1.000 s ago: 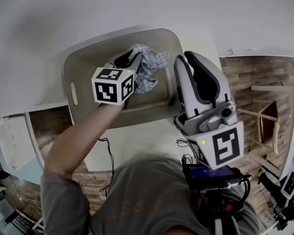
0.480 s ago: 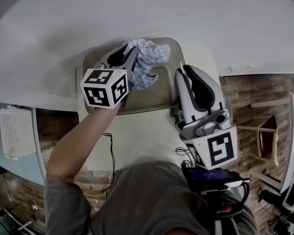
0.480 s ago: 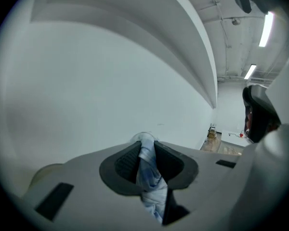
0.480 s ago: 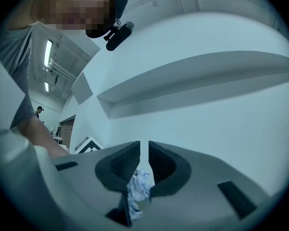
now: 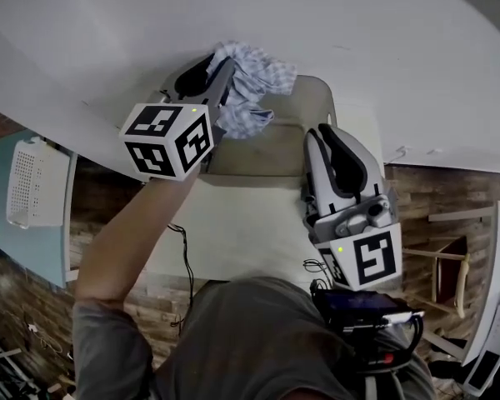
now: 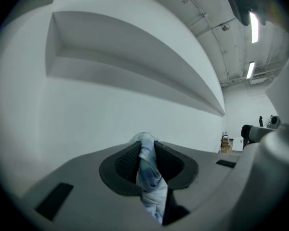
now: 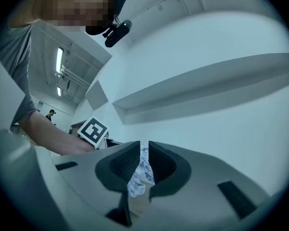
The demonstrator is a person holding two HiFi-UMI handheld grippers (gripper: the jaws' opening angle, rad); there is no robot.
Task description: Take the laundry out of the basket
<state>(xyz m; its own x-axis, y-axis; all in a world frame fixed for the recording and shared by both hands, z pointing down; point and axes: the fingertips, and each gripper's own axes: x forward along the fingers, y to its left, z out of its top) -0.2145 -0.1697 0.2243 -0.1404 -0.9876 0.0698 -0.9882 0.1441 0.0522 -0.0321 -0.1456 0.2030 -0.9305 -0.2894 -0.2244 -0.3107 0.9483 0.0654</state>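
Observation:
A blue-and-white checked cloth [image 5: 252, 90] hangs bunched from my left gripper [image 5: 219, 67], raised above the beige laundry basket [image 5: 296, 144] on the white table. In the left gripper view the cloth [image 6: 148, 177] is pinched between the dark pads, so the left gripper [image 6: 145, 146] is shut on it. My right gripper [image 5: 321, 133] hovers over the basket's right side, apart from the cloth. Its jaws stand almost together with nothing clamped. Through the narrow slit of the right gripper [image 7: 144, 153], the hanging cloth [image 7: 138, 179] shows farther off.
The basket stands on a small white table [image 5: 242, 232] against a white wall. A white perforated bin [image 5: 29, 182] sits on a light blue surface at left. Wooden furniture [image 5: 446, 265] stands on the wood-pattern floor at right.
My left gripper has lifted the cloth up out of the basket and toward the wall. The right gripper has shifted a little along the basket's right side, still closed and empty.

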